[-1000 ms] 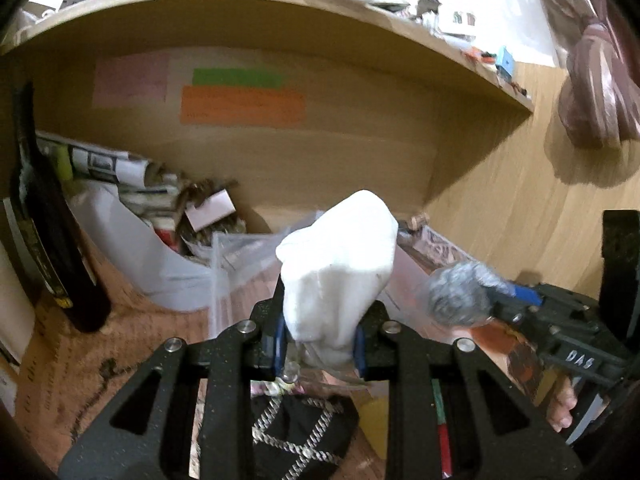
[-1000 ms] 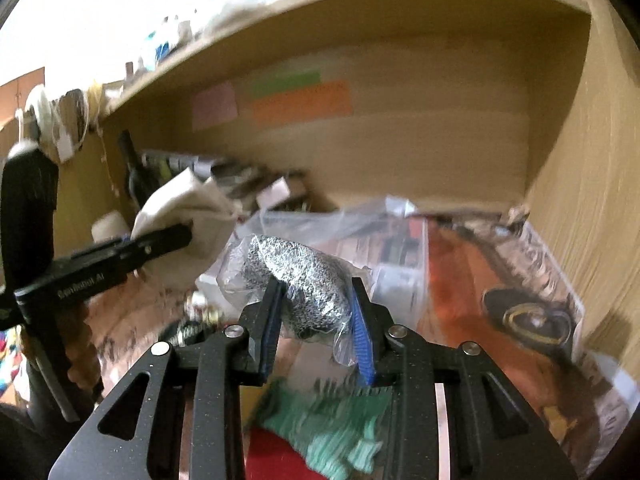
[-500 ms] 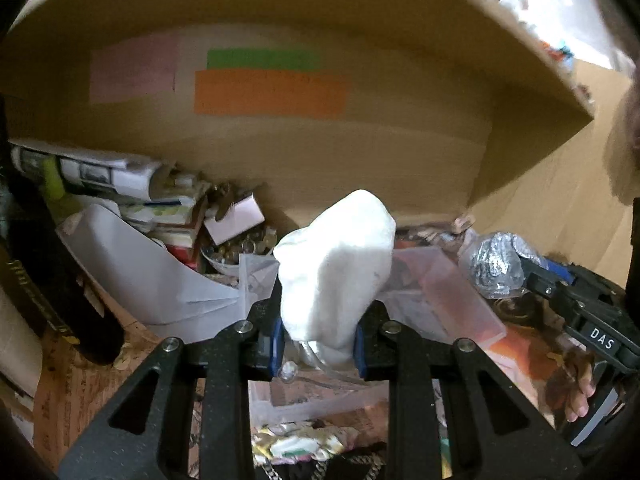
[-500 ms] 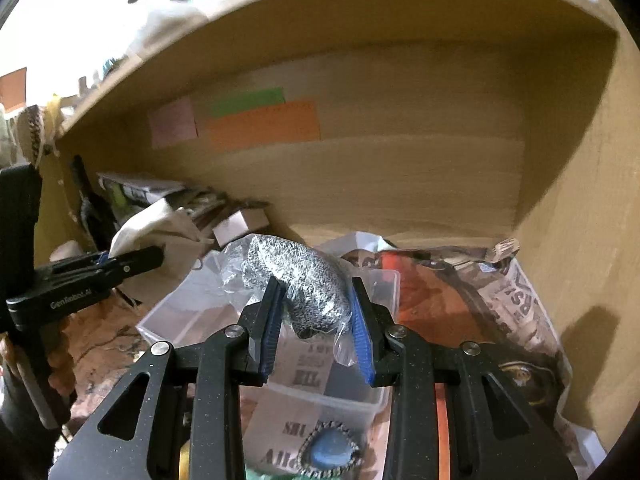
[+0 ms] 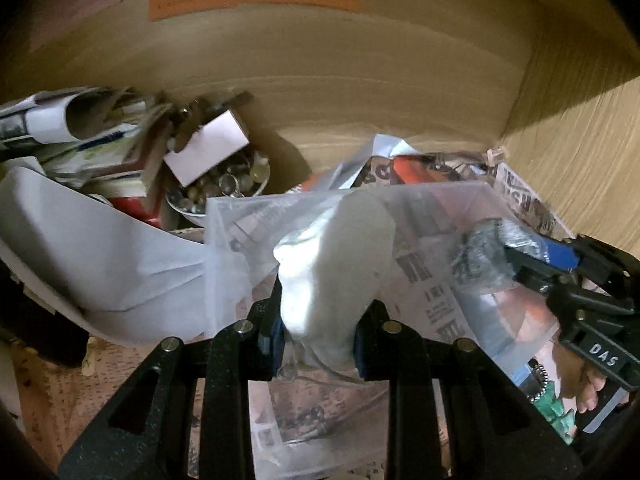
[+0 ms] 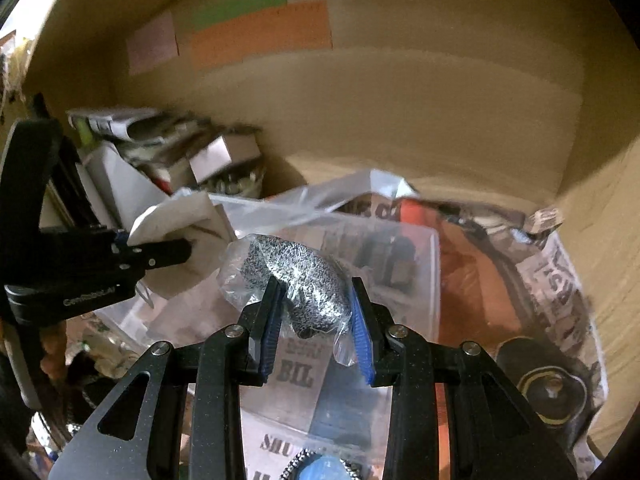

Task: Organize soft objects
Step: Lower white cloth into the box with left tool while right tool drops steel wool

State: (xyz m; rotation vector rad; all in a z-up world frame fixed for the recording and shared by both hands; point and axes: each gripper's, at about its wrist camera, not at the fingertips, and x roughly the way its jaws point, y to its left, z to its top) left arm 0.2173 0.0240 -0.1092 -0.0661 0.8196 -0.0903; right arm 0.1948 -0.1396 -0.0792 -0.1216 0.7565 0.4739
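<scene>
Both hand-held grippers have pushed deeper into the wooden shelf since a second ago, now over the clear plastic bin (image 6: 404,248) by its back wall. The bin's contents are unclear; newspaper (image 6: 560,280) shows beneath it. The left hand-held gripper (image 5: 320,332) is clamped on a white folded cloth (image 5: 340,264) above the bin. The right hand-held gripper (image 6: 316,320) grips a grey speckled knit bundle (image 6: 300,280) wrapped in clear film. A bowl of small shiny bits (image 5: 224,188) sits left.
</scene>
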